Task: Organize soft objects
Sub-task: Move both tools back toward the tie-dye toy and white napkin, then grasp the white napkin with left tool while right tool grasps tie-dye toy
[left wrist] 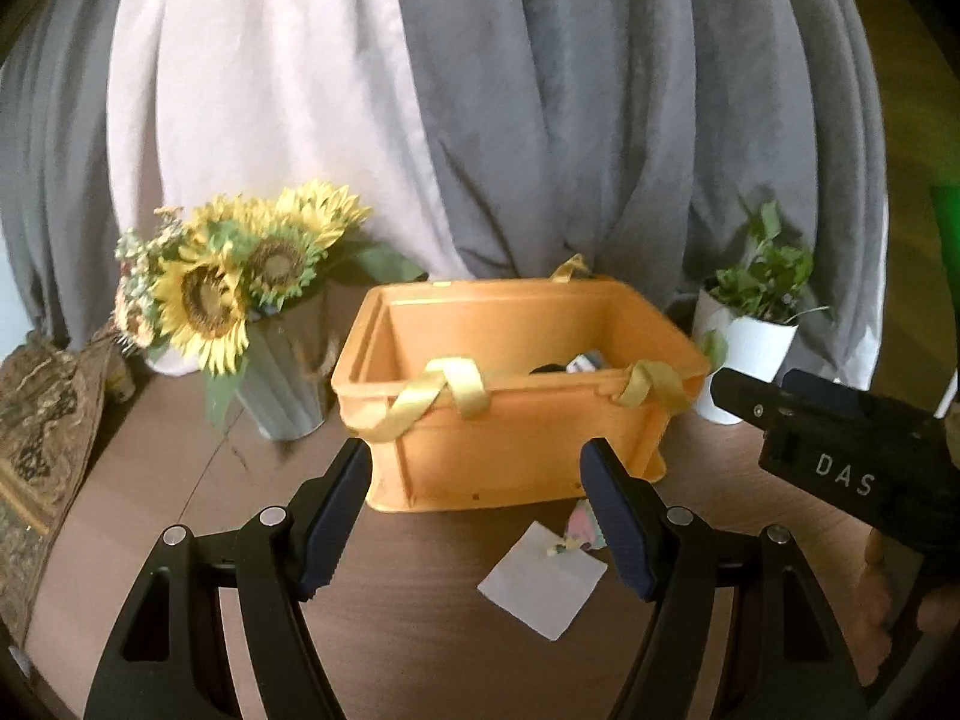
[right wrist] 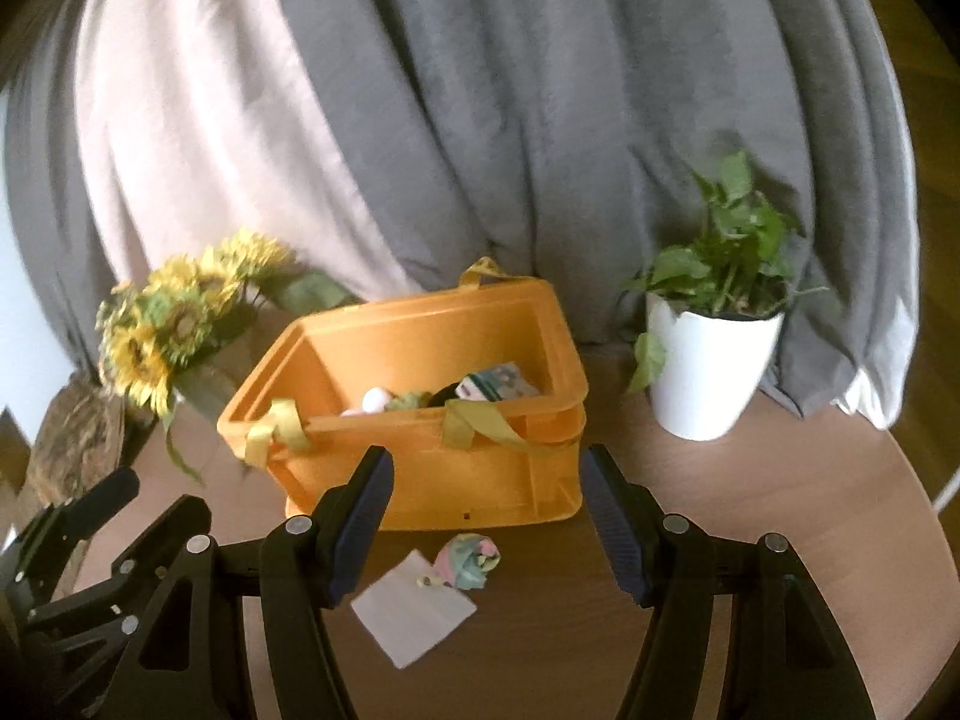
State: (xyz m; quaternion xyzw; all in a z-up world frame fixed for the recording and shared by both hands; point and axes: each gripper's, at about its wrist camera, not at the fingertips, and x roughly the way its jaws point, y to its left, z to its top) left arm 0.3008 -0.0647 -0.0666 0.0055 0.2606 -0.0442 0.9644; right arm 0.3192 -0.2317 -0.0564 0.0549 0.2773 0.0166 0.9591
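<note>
An orange plastic bin (left wrist: 516, 444) with yellow strap handles (left wrist: 444, 387) stands on the brown table; it also shows in the right wrist view (right wrist: 432, 480). Inside it lie several soft items (right wrist: 444, 396). In front of it on the table lie a flat white cloth (left wrist: 543, 585) (right wrist: 414, 612) and a small pastel rolled item (right wrist: 471, 558) (left wrist: 582, 525). My left gripper (left wrist: 477, 516) is open and empty, a little short of the bin. My right gripper (right wrist: 489, 516) is open and empty above the cloth, and its body shows in the left wrist view (left wrist: 840, 438).
A vase of sunflowers (left wrist: 240, 294) (right wrist: 174, 324) stands left of the bin. A white pot with a green plant (right wrist: 714, 360) (left wrist: 750, 336) stands to the right. Grey and pale curtains (left wrist: 540, 90) hang behind. A patterned cloth (left wrist: 36, 432) lies at far left.
</note>
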